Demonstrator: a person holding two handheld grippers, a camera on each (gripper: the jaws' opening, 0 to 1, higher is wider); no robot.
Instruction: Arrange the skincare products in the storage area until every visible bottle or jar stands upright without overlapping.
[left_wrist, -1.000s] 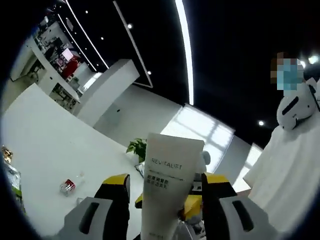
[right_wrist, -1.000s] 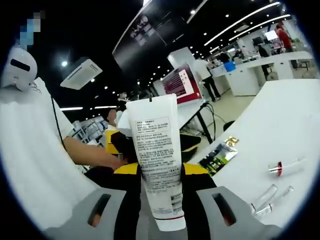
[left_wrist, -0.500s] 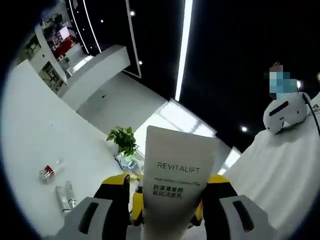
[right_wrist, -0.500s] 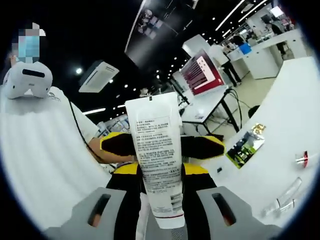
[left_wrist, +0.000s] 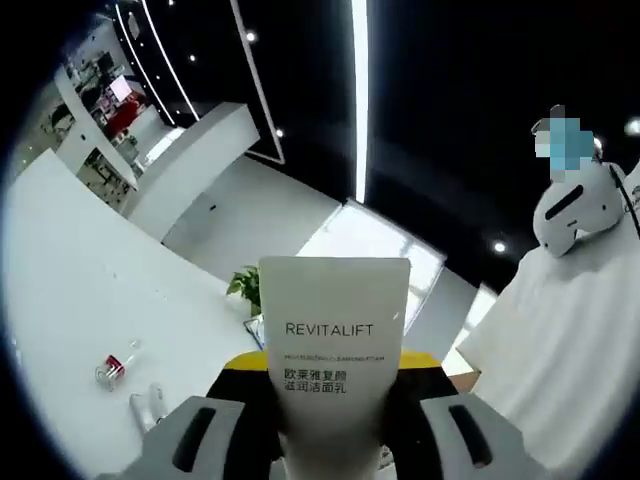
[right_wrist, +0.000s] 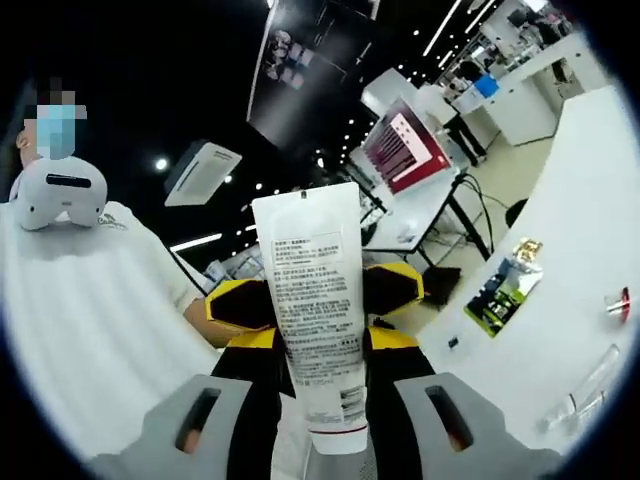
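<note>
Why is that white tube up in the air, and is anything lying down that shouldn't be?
Both grippers pinch one white tube between them, off the table. On the table, small vials and a red-capped one lie flat instead of standing, and a green packet lies flat too.

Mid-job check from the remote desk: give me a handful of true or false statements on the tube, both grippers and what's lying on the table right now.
1. Both grippers grip the same white tube. True: the left gripper and right gripper each have it between their jaws.
2. The tube lies flat on the white table. False: it is held up in the air, crimped end uppermost in both views.
3. The left gripper view shows the side printed REVITALIFT. True.
4. The right gripper view shows a blank side of the tube. False: it is covered in small print.
5. A green sachet lies on the table. True.
</note>
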